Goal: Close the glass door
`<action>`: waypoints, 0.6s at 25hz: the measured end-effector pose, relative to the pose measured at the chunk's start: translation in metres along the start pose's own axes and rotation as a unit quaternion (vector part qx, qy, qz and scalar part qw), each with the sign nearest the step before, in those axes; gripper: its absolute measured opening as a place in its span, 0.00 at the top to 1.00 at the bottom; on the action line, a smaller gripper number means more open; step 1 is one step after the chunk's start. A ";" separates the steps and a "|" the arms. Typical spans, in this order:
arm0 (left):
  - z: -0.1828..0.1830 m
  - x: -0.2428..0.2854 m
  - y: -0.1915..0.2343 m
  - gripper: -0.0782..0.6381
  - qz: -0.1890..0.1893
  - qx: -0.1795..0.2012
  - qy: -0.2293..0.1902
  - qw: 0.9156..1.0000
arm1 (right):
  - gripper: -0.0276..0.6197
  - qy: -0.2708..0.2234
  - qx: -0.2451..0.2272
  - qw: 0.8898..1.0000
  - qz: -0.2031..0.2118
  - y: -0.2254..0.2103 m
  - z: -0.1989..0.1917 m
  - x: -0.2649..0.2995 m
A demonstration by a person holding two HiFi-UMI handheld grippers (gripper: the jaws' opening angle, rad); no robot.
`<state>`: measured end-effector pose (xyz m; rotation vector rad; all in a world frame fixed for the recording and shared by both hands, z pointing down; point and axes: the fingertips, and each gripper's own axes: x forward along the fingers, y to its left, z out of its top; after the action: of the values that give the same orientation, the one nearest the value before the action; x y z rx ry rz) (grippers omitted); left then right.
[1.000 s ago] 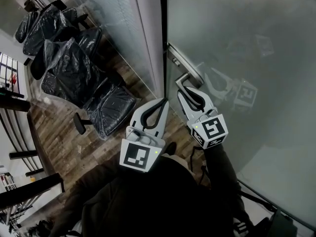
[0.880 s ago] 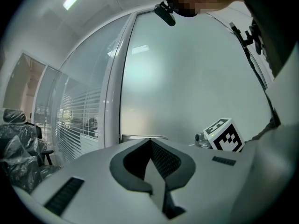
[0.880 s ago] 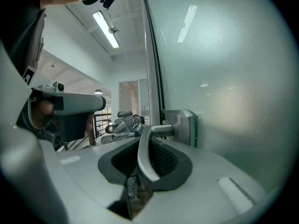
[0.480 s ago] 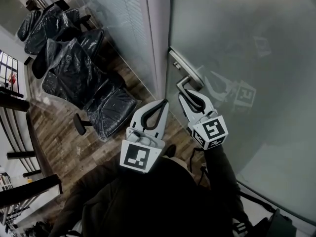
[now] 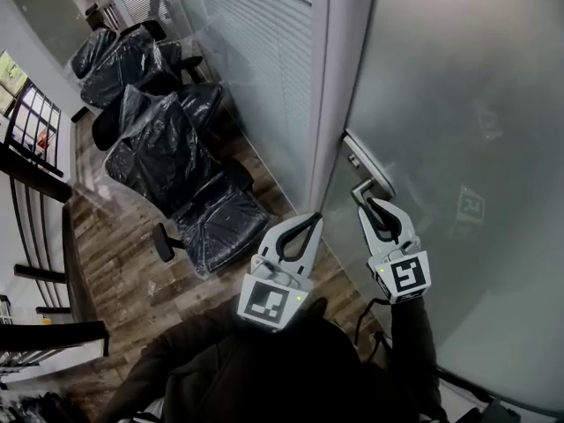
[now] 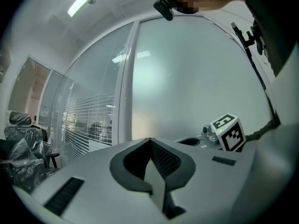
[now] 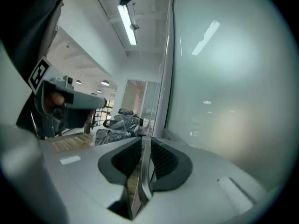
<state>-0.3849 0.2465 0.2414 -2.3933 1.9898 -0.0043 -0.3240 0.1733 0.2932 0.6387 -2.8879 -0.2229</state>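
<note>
Nearest the camera, dark jacket: filling the bottom of the head view, right under both grippers.
left gripper: hovering just left of the door, fingers pressing tip to tip, gripping nothing, pointing at the foot of the frame post.
right gripper: clamping down narrow on the door handle, marker cube facing up.
door handle: sitting between the right gripper's pads, showing up as a thin metal strip in the right gripper view, sticking out of a long metal plate.
glass door: frosted, taking up the whole right side, edge lying close beside the frame post; can't tell if it's latching.
glass wall with blinds: running off to the left of the post.
chairs: lining up along that wall, wearing black plastic wrap, standing on the wood floor.
</note>
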 end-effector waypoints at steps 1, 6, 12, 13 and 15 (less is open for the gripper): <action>0.002 -0.004 0.001 0.90 0.002 -0.003 -0.003 1.000 | 0.86 -0.019 -0.005 1.000 0.000 0.001 0.016 -0.006; 0.012 -0.017 0.009 0.90 0.008 -0.007 -0.026 1.000 | 0.88 -0.076 0.055 0.996 -0.011 0.013 0.064 -0.023; 0.015 -0.025 0.015 0.90 0.016 -0.020 -0.032 0.999 | 0.95 -0.072 0.139 0.988 0.007 0.066 0.057 -0.031; 0.015 -0.027 0.013 0.90 0.015 -0.025 -0.031 0.999 | 0.95 -0.068 0.144 0.987 0.010 0.074 0.057 -0.032; 0.016 -0.031 0.008 0.90 0.012 -0.038 -0.027 0.999 | 0.95 -0.066 0.149 0.987 0.011 0.084 0.058 -0.035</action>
<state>-0.3985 0.2757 0.2260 -2.3872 2.0296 0.1393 -0.3387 0.2696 0.2471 0.6592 -3.0830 0.1817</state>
